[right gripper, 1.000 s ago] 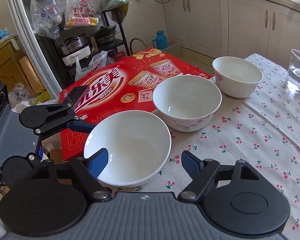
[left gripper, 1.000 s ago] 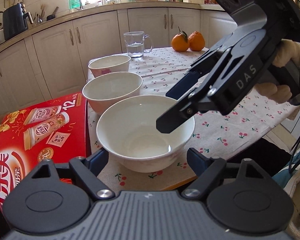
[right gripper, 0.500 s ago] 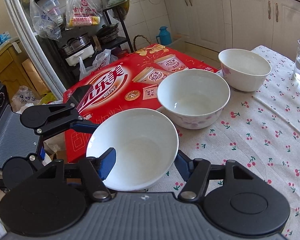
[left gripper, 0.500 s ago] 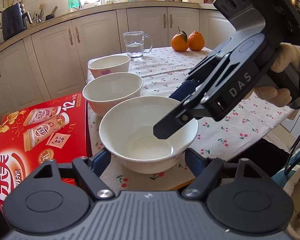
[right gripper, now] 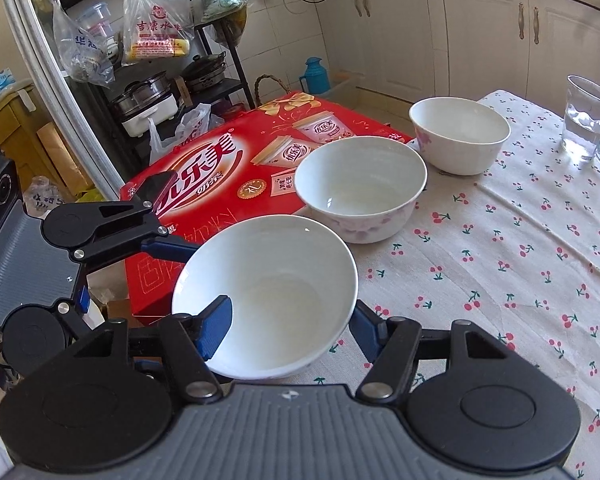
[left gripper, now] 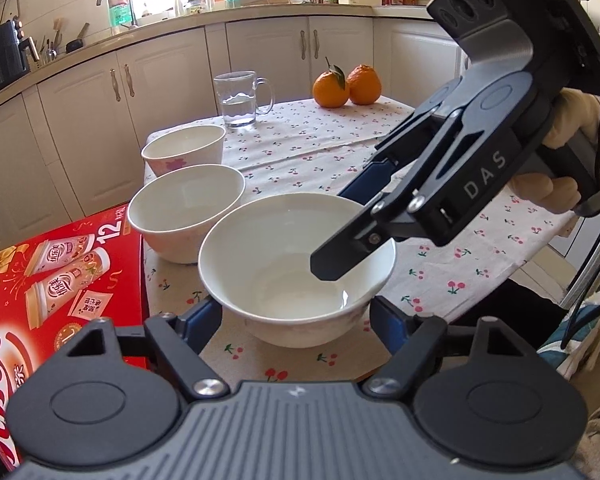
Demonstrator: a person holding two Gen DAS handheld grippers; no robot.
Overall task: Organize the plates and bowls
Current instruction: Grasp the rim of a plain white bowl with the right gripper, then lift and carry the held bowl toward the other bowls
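across the frame's middle the cherry-print table (right gripper: 520, 240) carries three bowls in a row. low centre, the nearest bowl (right gripper: 268, 292) has the right gripper (right gripper: 288, 320) clamped across its wall, likely to nest it; the left gripper (left gripper: 296, 320) straddles its base, pads apart.

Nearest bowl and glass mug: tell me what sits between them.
Two more white bowls: the middle bowl and the floral bowl stand in a row between the nearest bowl and the glass mug, clearest in the right wrist view.
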